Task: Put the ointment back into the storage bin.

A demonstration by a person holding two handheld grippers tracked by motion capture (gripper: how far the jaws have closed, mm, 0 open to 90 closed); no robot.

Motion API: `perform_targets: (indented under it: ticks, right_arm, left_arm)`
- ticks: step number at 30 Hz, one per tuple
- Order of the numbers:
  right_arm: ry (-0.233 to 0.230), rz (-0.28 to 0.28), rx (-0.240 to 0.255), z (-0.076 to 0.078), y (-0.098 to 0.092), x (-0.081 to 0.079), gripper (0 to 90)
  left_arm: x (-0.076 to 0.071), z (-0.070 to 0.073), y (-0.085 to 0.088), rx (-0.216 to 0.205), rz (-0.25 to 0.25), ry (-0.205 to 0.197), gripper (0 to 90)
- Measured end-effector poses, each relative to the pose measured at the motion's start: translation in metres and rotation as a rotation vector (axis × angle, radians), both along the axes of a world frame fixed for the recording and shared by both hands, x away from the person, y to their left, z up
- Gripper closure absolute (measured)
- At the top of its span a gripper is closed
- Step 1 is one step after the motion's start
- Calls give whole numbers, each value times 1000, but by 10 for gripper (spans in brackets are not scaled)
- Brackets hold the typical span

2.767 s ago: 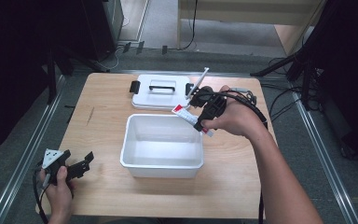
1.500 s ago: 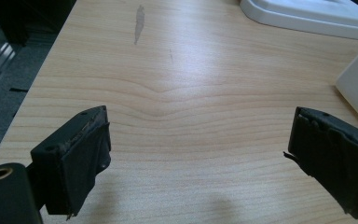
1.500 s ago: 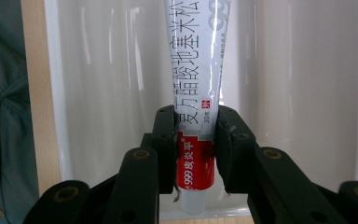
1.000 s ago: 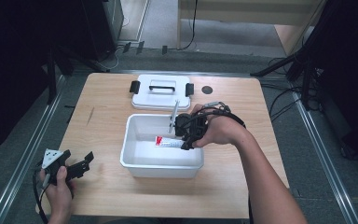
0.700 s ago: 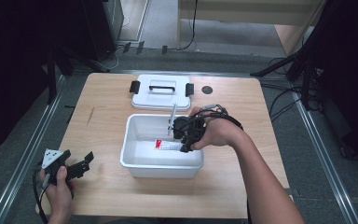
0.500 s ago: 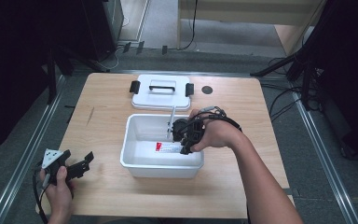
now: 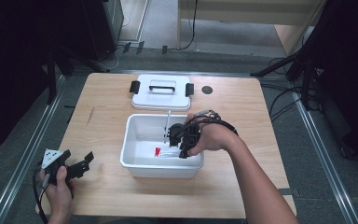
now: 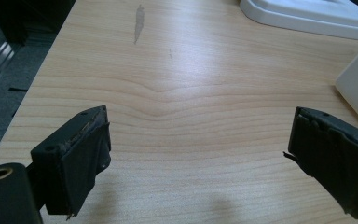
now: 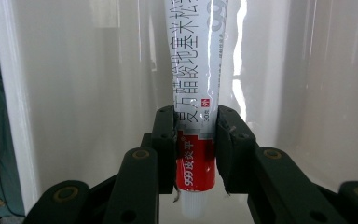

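Inside the white bin (image 7: 135, 140) at the table's middle, the right gripper (image 7: 179, 140) holds a tube (image 9: 196, 93) pinched between its jaws, low over the bin floor. Seen through the right gripper view, the pads squeeze the tube just above its white cap (image 9: 192, 205), where a red band carries "999" and Chinese characters; a small "30" sits on the grey strip above it, and a line of large black Chinese characters runs up the silver-white body. From the high view the tube's red end (image 7: 158, 151) lies toward the bin's left, with bare floor on that side and the near wall just beside the gripper. The bin walls stand close all round in the right gripper view.

Behind the bin lies its lid (image 7: 161, 91), white with black latches, flat on the table (image 7: 242, 186) and just apart from the bin's far rim. A dark round spot (image 7: 207, 89) sits to the lid's right.

The left gripper (image 7: 72, 165) rests near the table's front left corner, jaws spread wide with nothing between them; the left gripper view shows bare wood ahead of it, a grey smudge (image 8: 139, 21) farther off, and the bin's corner at the right edge
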State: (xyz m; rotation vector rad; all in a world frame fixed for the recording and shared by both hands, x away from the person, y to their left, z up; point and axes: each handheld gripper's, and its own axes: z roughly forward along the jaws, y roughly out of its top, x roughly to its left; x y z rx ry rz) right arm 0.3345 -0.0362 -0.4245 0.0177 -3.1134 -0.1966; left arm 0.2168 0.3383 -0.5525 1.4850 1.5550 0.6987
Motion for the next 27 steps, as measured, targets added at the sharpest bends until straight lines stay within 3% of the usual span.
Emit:
perform_targets:
  ticks: [7,27]
  right_arm:
    - [3,-4,-32,-5,5,-2,721]
    - [6,-12,-56,-10,6,-4,721]
  left_arm:
    - [0,0,0,-3,0,2,62]
    - [0,0,0,-5,-1,5,62]
